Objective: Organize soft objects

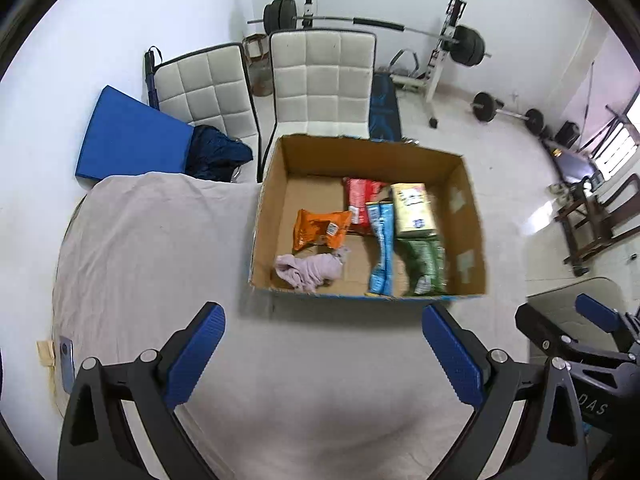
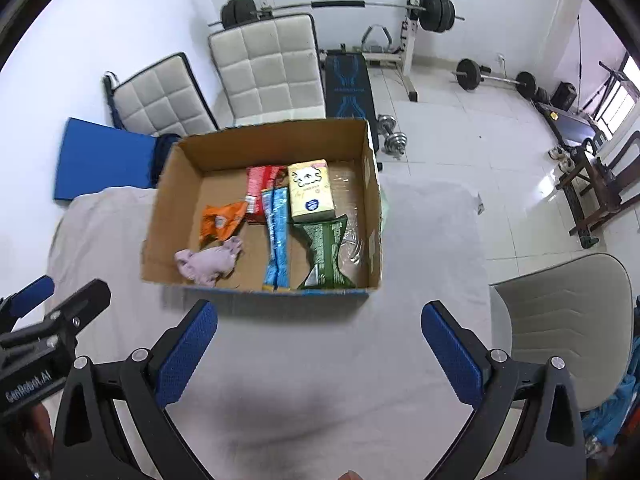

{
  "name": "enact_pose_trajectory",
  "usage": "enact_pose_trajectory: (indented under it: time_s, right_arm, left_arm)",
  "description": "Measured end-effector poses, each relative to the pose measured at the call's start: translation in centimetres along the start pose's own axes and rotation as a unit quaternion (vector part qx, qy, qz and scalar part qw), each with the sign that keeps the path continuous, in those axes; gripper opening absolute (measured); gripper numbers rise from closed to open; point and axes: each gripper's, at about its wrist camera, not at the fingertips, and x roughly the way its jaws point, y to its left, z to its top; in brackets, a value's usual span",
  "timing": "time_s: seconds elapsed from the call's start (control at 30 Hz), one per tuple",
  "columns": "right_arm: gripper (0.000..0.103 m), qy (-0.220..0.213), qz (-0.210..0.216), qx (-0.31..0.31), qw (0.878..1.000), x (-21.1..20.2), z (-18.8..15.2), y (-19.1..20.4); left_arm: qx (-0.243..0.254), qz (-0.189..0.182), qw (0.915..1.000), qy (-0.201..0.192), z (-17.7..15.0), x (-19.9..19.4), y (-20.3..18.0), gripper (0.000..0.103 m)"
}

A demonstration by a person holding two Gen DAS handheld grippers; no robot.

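Both claws hanging over the cloth-covered tabletop [image 1: 152, 240], empty. Left claw [image 1: 320, 356] spread wide, nothing between the blue pads [image 1: 196, 356]. Right claw [image 2: 320, 354] same deal, wide apart and holding nothing. Side by side too, each poking into the edge of the other's view.

Just ahead of both, an open cardboard box [image 1: 468, 216] sitting on the cloth. Inside:
- crumpled lilac cloth [image 2: 210, 262] in the near-left corner, just beside the front wall
- orange pouch [image 2: 222, 220] right behind it, looks like touching but can't swear to it
- red packet [image 2: 258, 190] further back, partly under the others
- 2 light blue sachets [image 2: 276, 236] lying lengthwise down the middle, reaching the front wall
- pale yellow carton [image 2: 310, 190] with a cartoon print, toward the back right
- green pouch [image 2: 324, 252] in front of the carton, near the right wall

Left half of the box floor mostly bare cardboard.

Beyond the box: 2 white quilted chairs [image 1: 320, 80], a blue mat [image 1: 128, 136] leaning against the wall, a barbell rack [image 2: 412, 4] with plates. Grey chair [image 2: 560, 320] off to the right of the tabletop.
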Motion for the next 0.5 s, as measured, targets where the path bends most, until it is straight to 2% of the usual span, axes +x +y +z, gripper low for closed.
enact_pose_trajectory:
  time_s: [0.23, 0.5]
  right_arm:
    - [0.103, -0.028, 0.029, 0.006, 0.999, -8.3, -2.7, -0.6]
    - [0.103, -0.059, 0.031, 0.001, 0.998, -14.8, -5.6, -0.6]
  left_arm:
    - [0.004, 0.004, 0.9994, -0.034, -1.8, -7.2, -0.5, 0.101]
    - [0.006, -0.018, 0.9992, -0.036, -3.7, -11.0, -1.2, 0.101]
